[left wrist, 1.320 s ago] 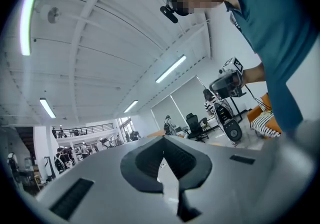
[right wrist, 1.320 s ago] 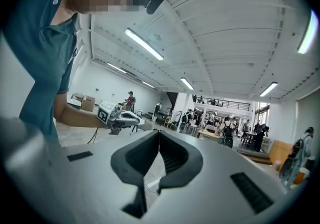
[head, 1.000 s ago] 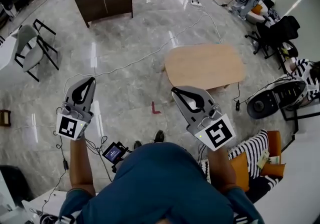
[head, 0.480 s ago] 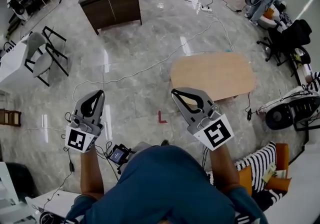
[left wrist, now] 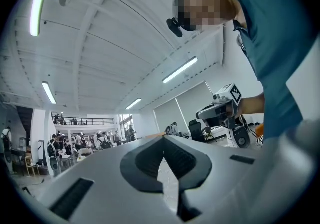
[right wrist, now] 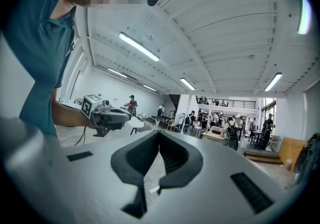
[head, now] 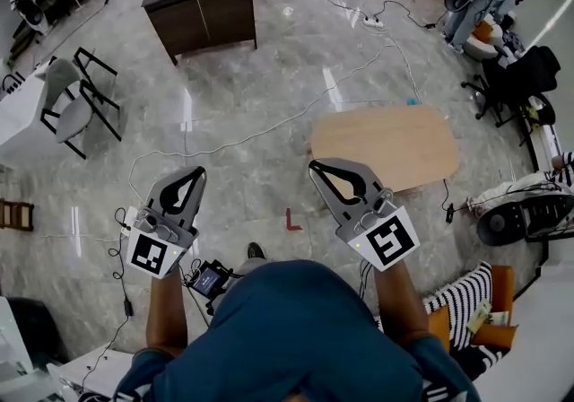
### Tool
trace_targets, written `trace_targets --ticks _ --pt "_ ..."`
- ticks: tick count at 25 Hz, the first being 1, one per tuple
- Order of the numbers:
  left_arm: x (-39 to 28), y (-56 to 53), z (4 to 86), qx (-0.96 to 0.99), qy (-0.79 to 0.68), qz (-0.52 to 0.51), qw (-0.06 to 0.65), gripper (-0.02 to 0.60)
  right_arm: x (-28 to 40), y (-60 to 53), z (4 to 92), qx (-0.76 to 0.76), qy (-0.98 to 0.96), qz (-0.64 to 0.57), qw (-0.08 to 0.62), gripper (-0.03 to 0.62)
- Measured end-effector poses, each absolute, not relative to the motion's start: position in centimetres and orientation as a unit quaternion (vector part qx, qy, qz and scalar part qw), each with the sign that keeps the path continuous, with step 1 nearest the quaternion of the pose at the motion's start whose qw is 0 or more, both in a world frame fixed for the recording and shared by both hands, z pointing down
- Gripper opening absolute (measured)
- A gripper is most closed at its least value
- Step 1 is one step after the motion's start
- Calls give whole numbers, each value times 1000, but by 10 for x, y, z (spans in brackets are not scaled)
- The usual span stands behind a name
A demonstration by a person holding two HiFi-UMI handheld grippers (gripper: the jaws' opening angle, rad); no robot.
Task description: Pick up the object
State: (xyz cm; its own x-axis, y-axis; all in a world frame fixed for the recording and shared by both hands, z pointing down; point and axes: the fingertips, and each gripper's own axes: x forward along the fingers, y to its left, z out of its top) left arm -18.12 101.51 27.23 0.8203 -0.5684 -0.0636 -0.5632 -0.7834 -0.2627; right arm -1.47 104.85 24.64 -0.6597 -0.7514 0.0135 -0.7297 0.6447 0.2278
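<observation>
Bright ceiling strip lights (right wrist: 139, 46) glare off the glossy floor (head: 269, 59); fisheye edges bend and darken.

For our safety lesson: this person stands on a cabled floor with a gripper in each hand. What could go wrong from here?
1. A white cable crosses the floor ahead, near the wooden table; a foot could catch on it while both hands are occupied.
2. The left gripper and right gripper are both shut and empty; unless opened, they would probably shove an object rather than grasp it.
</observation>
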Motion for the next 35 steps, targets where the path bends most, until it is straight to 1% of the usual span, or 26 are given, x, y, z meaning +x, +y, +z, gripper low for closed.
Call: trace_targets --ticks 4,10,16,23,28,35 --pt "-193 992 270 -947 287 -7 145 3 -32 1023 242 418 -900 -106 58 15" --pt "-217 955 273 -954 272 3 128 3 -64 986 245 427 -895 -104 68 15" --pt "-217 925 278 -957 265 8 117 3 -70 959 246 428 -895 -103 71 15" --pt "-193 892 280 -954 277 3 117 5 -50 921 251 412 -903 -100 62 15" --pt "-166 870 279 -948 294 -15 119 5 -17 889 250 395 -912 -95 53 15" --pt "-134 843 282 -942 314 -10 120 5 15 854 259 372 -922 -96 44 15"
